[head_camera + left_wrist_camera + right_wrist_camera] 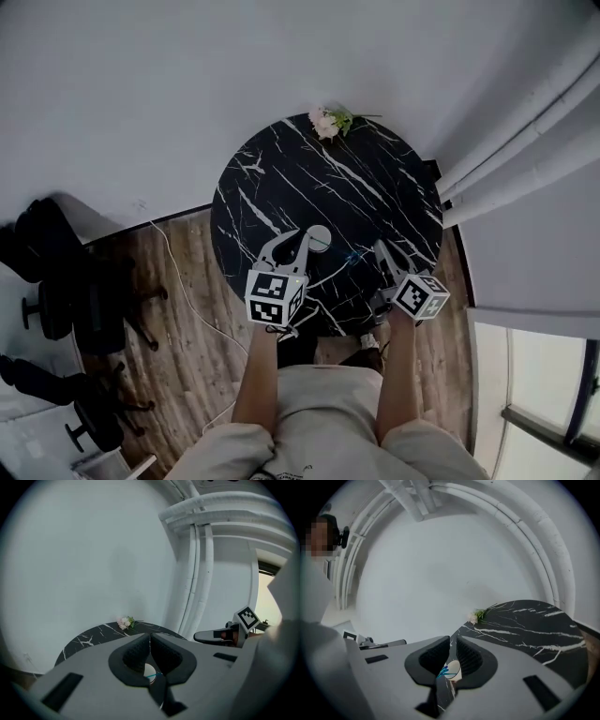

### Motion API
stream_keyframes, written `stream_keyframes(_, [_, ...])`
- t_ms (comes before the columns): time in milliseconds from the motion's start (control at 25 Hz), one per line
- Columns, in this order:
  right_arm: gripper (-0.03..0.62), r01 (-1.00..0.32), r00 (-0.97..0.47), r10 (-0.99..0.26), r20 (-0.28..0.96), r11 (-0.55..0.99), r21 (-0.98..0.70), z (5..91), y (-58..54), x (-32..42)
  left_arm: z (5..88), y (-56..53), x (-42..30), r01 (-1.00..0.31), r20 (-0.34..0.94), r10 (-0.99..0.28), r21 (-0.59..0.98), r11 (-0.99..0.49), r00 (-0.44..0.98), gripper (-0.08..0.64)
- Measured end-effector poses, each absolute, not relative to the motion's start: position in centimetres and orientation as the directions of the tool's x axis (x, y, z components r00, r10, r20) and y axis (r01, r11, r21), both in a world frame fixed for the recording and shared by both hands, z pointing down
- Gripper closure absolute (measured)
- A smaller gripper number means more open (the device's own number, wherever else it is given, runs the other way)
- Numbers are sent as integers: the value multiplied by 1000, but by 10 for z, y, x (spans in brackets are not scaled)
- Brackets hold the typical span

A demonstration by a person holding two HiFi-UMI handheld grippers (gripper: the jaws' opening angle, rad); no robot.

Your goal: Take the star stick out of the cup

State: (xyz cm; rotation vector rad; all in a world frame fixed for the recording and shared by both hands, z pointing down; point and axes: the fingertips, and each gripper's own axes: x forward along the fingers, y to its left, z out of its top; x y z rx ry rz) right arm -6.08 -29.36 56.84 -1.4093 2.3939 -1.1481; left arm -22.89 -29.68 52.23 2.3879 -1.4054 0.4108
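A small white cup [319, 238] stands on the near part of the round black marble table [281, 169]. A thin blue star stick [351, 255] leans out of it toward the right. My left gripper [306, 234] is shut and empty, its tips just left of the cup's rim. My right gripper [380, 247] is shut too, holding nothing, a little right of the stick. In the left gripper view the cup [150, 671] shows below the closed left gripper [150, 637]. In the right gripper view the cup [453, 671] and blue stick [443, 671] show behind the right gripper [453, 640].
A small bunch of pale flowers [328, 122] lies at the table's far edge. Dark office chairs [66, 300] stand on the wooden floor to the left, with a white cable [183, 281] nearby. White pipes [525, 141] run along the wall at the right.
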Motion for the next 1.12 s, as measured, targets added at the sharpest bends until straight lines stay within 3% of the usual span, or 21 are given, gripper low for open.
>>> stream_keyframes(200, [546,-632,-537,-811,230,207,-747,579,-280,-67,549,-306,-218,-844,438,-728,177,-506,528,535])
stream_keyframes(280, [451,-623,-552,-796,247,197,-757,583,-272,-73,558,-308,-213,-836,445,-713,196,-513,542,535])
stream_keyframes(480, [416,-600,-561,-785,262,167,-783,587,-262,-86,568,-310,-200,-810,446,-683,216,-545,578,535])
stream_keyframes(1120, [410,-660,-572,-716,400,112,-743,616,-264,-115,538,-304,-208,-803,396,-707,167,-572,586,535])
